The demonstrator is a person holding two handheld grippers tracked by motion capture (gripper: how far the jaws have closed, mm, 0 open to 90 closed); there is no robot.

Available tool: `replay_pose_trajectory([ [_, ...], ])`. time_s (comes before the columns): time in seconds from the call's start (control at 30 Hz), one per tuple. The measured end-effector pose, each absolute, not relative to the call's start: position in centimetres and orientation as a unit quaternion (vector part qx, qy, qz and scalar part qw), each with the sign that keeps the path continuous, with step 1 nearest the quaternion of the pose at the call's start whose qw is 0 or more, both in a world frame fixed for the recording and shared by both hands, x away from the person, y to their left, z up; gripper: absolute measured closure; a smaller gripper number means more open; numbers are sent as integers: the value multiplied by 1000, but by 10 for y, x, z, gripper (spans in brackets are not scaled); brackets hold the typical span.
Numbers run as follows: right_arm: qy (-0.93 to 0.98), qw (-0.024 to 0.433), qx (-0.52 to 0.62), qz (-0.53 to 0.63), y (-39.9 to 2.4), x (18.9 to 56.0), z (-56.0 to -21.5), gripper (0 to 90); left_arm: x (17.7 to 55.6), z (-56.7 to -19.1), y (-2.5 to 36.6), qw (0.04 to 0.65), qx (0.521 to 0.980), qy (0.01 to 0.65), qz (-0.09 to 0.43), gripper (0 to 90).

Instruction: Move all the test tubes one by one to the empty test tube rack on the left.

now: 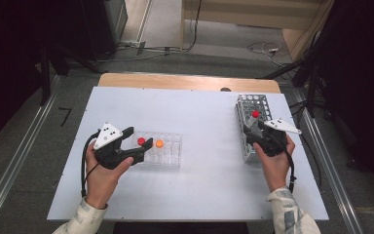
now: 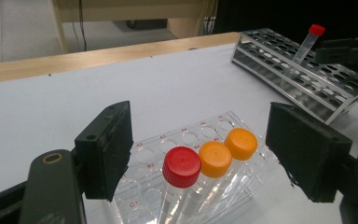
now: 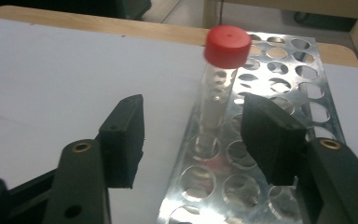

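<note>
Left tongs [image 1: 137, 137]: open, astride the red-capped tube [image 2: 181, 167] in the clear rack [image 1: 168, 157], pads not touching it
Middle: bare white tabletop [image 1: 209, 131] between the racks, wide room
Right tongs [image 1: 253, 129]: open beside the leaning red-capped tube [image 3: 220, 77] in the metal rack [image 1: 253, 101], near the tabletop's right edge

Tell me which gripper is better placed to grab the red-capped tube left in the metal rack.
Right. The right gripper is open with the red-capped tube just ahead of its jaws in the metal rack. The left gripper hangs open over the clear rack across the table.
</note>
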State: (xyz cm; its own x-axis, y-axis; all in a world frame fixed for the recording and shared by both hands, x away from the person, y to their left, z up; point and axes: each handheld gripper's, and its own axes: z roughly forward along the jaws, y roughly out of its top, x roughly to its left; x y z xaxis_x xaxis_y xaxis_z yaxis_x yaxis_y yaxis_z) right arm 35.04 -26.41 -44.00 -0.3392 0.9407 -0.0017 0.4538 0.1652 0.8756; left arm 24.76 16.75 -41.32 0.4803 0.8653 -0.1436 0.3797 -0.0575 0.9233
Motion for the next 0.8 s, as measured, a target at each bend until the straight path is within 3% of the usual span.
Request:
replay_pose_trajectory([
  [0.17,701,295,505,408,-266,368,-445,536,248,-413,169,517,686,455,236,239],
  [0.4,704,286,513,398,-263,378,-449,649,247,-413,169,518,686,454,235,242],
  [0.8,702,288,519,394,-261,381,-448,718,247,-413,168,516,688,453,234,246],
])
